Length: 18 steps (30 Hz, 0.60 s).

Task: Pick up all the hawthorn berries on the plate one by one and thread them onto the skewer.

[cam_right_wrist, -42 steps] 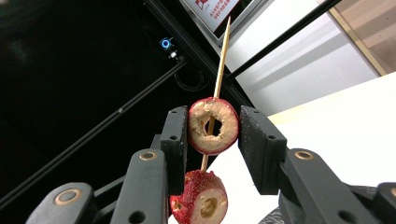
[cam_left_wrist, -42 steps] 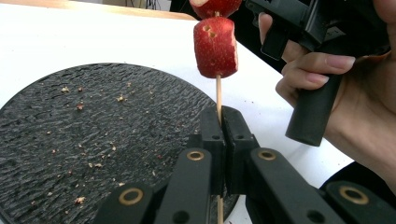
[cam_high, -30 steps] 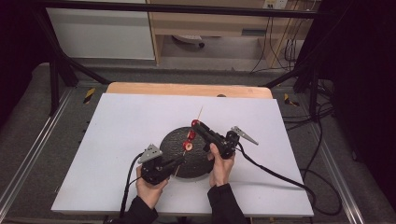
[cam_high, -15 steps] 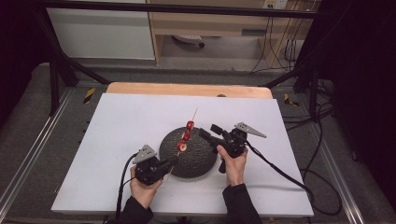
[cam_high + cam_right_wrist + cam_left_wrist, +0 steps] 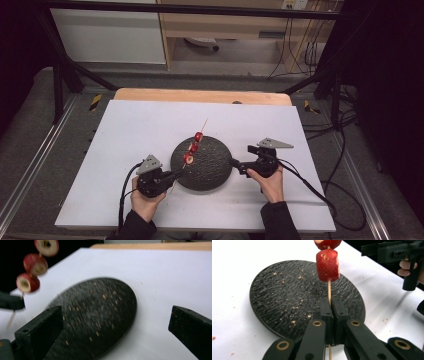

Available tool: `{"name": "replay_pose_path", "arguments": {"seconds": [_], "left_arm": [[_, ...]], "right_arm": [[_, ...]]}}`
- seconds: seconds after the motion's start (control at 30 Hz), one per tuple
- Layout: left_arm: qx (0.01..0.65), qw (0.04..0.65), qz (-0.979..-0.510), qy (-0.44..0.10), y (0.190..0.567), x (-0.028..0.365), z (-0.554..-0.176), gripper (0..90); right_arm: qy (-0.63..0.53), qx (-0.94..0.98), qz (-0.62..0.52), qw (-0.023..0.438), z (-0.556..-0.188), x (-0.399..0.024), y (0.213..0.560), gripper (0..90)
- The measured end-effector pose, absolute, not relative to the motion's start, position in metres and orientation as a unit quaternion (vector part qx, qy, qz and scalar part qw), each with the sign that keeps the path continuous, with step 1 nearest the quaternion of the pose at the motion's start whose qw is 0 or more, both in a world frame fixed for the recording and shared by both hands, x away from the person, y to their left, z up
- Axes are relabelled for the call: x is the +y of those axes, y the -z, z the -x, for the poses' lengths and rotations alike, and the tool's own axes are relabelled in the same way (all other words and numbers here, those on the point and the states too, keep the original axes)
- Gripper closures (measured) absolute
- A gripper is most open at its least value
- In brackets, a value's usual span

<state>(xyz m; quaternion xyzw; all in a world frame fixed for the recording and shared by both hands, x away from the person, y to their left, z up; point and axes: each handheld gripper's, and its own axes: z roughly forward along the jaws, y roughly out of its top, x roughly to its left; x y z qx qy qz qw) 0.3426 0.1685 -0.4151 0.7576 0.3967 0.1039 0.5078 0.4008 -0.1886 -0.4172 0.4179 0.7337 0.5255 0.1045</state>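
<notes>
Skewer with three red fruit pieces threaded on is pinched by its bare lower end in my left gripper, slanting up over the plate. My right gripper has just been opening; its jaws stand wide with nothing between them, beside the plate's right edge. Threading looks done to me; laying the skewer down remains. It is a thin pale wooden stick; the pieces are round, cored and glossy-skinned; the plate is round, dark, rough-grained and crumb-speckled, on a smooth white table.
</notes>
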Motion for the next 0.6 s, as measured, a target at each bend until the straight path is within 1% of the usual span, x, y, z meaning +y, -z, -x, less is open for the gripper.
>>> {"name": "replay_pose_path", "arguments": {"seconds": [0.33,0.4,0.6], "left_arm": [[0.389,0.483,-0.777,-0.105,0.409,0.18,-0.347,87.8],[0.387,0.476,-0.782,-0.107,0.407,0.181,-0.349,87.8],[0.385,0.45,-0.798,-0.111,0.4,0.183,-0.36,87.8]], "right_arm": [[-0.482,0.767,-0.409,0.108,-0.387,-0.223,0.44,1.5],[-0.474,0.771,-0.41,0.115,-0.384,-0.229,0.444,1.5],[-0.451,0.784,-0.41,0.121,-0.374,-0.243,0.455,1.8]]}}
